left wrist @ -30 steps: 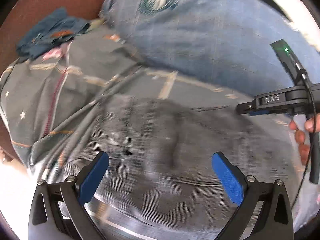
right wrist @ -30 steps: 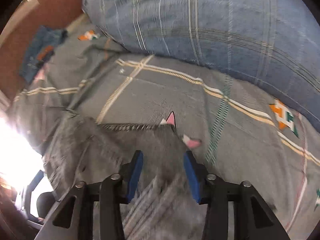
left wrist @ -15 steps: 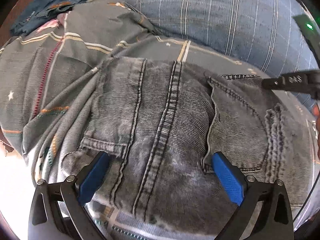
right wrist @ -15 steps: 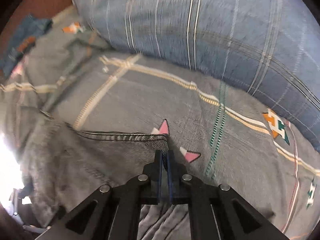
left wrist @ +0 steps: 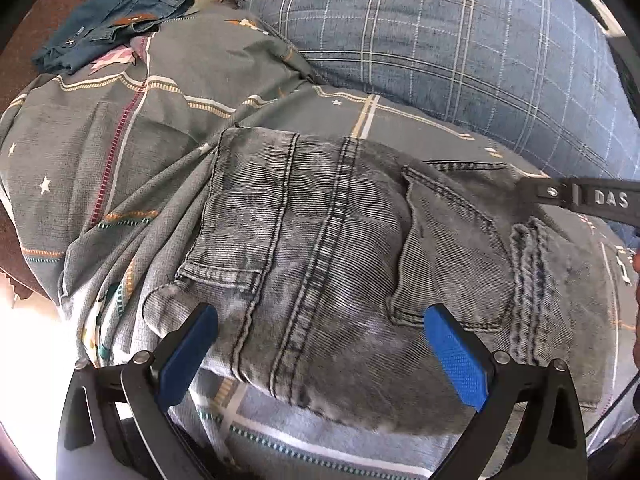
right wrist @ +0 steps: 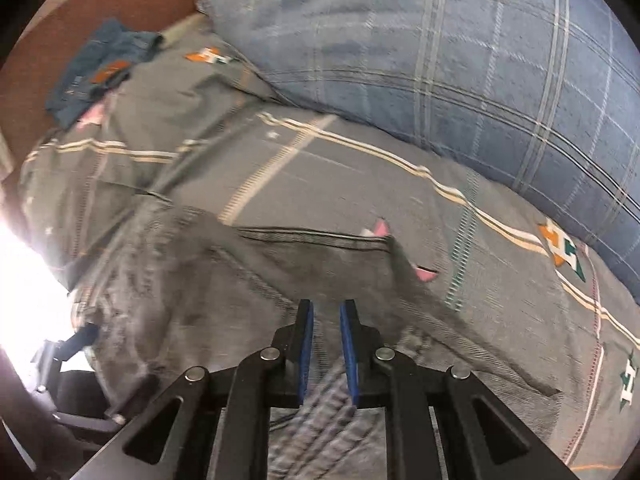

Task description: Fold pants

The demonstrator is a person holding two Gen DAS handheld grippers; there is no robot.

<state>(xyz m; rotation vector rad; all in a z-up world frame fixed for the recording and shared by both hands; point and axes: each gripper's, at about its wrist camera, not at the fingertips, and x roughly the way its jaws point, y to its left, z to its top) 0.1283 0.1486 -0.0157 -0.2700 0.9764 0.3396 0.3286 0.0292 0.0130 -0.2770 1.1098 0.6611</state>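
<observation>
Grey washed jeans (left wrist: 340, 264) lie folded in a bundle on the patterned grey bedsheet (left wrist: 132, 152), back pocket and seams up. My left gripper (left wrist: 320, 344) is open and empty, its blue pads straddling the near edge of the bundle. My right gripper (right wrist: 326, 320) hovers over the jeans (right wrist: 248, 300) at their far right edge, its blue pads a narrow gap apart with nothing clearly between them. It also shows in the left wrist view (left wrist: 580, 200) as a black bar at the right.
A big blue plaid pillow (left wrist: 460, 40) lies behind the jeans. A folded pair of blue jeans (left wrist: 108, 20) sits at the far left corner by the brown headboard (right wrist: 100, 8). The bed's near left edge is washed out by bright light.
My right gripper was shut on the jeans' edge half a second ago and has parted slightly, letting go. The jeans have settled flat. My left gripper has stayed open over the near edge.
</observation>
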